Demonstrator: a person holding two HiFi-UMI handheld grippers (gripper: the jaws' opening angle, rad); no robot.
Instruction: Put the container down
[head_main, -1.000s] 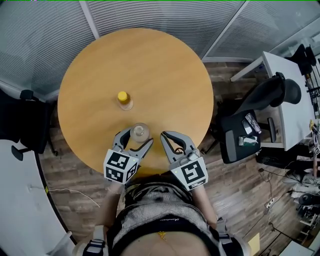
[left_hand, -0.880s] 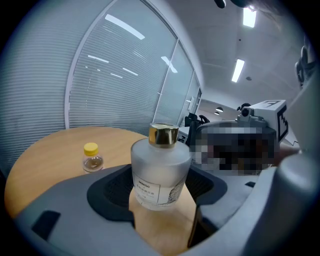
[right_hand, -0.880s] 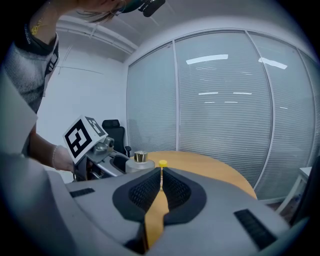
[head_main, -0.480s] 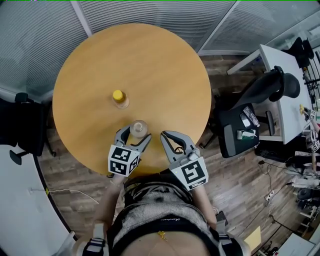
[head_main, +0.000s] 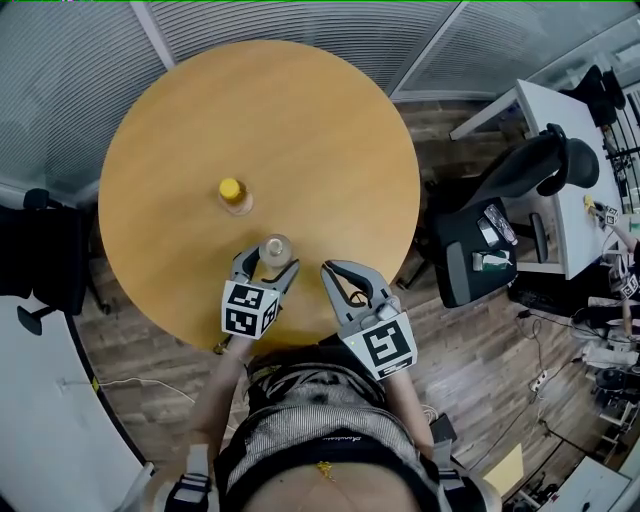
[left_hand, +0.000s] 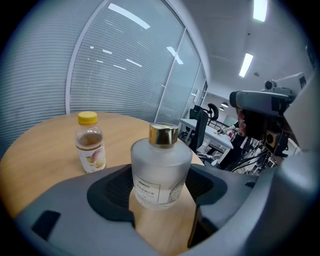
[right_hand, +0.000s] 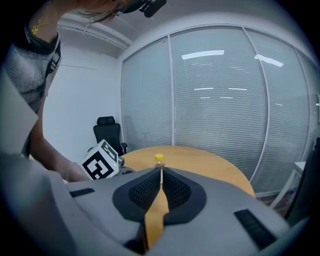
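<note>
A small bottle with a yellow cap (head_main: 232, 194) stands upright near the middle of the round wooden desk (head_main: 310, 130). To the right, a black office chair (head_main: 525, 185) sits on the wood floor (head_main: 480, 370) beside a white desk (head_main: 565, 200). Blinds (head_main: 280, 20) cover the glass walls beyond.

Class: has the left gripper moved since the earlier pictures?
Yes. The left gripper has moved forward, away from the table's near edge, toward the yellow-capped bottle.

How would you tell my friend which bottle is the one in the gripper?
Find the round wooden table. Near its edge by the person, the left gripper holds a frosted bottle. It has a gold cap and white label, unlike the clear yellow-capped bottle farther back.
</note>
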